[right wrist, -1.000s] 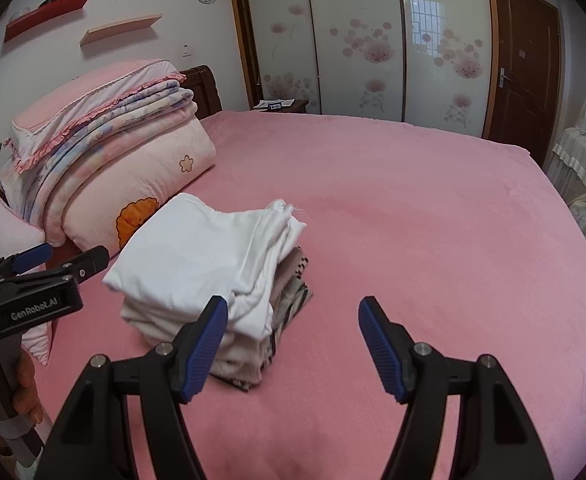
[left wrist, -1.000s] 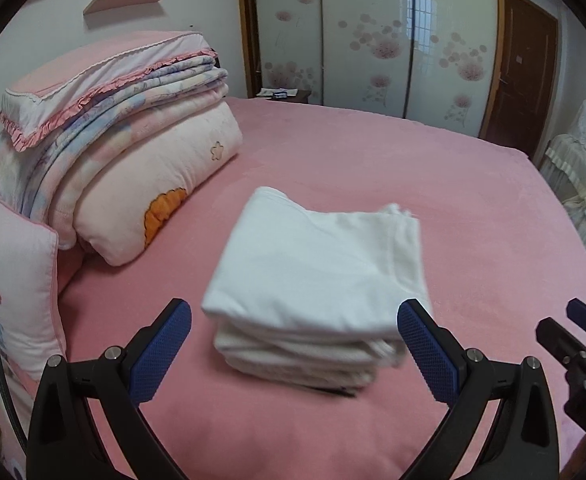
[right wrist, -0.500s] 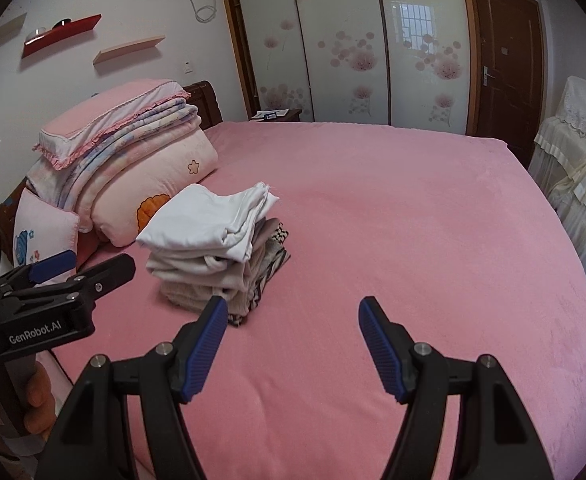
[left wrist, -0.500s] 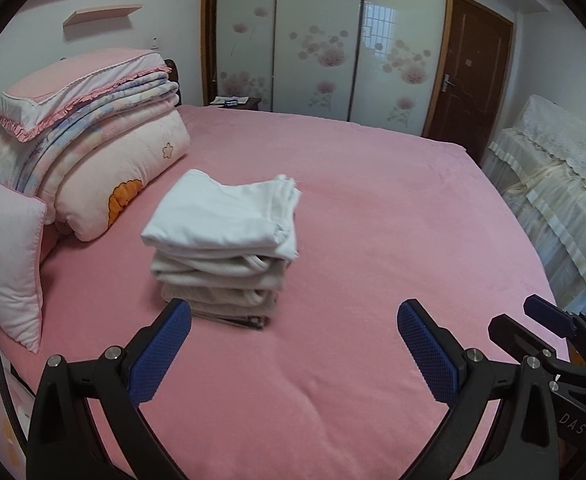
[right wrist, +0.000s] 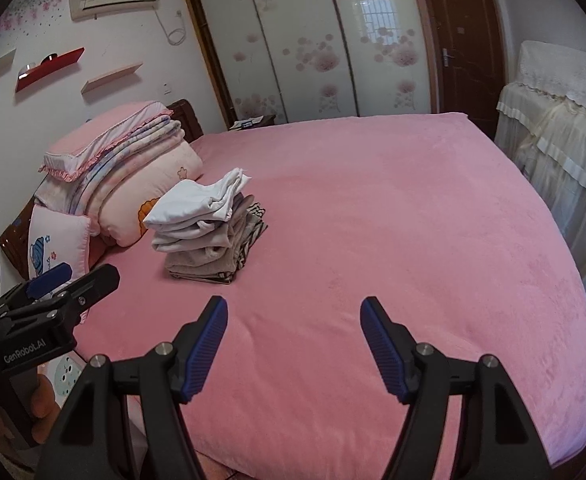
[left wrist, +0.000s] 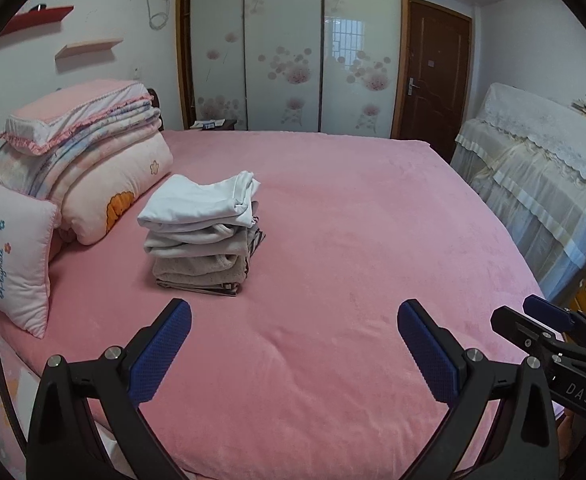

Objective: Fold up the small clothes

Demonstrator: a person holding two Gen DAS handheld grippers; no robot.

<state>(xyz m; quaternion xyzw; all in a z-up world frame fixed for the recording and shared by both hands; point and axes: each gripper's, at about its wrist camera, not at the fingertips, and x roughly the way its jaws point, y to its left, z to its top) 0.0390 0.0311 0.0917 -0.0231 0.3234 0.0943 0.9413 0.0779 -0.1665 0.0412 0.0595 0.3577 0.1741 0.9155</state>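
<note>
A stack of folded small clothes sits on the pink bed, left of centre, with a white garment on top and beige and striped pieces below. It also shows in the right wrist view. My left gripper is open and empty, held back over the bed's near edge, well short of the stack. My right gripper is open and empty too, also near the front edge. Each gripper shows at the edge of the other's view.
Folded quilts and pillows are piled at the bed's left end, with a small printed cushion in front. A lace-covered piece of furniture stands to the right. Wardrobe doors and a brown door are behind.
Both grippers have pulled back and up from the stack toward the bed's near edge. The stack now looks smaller and farther away. Both grippers stay open.
</note>
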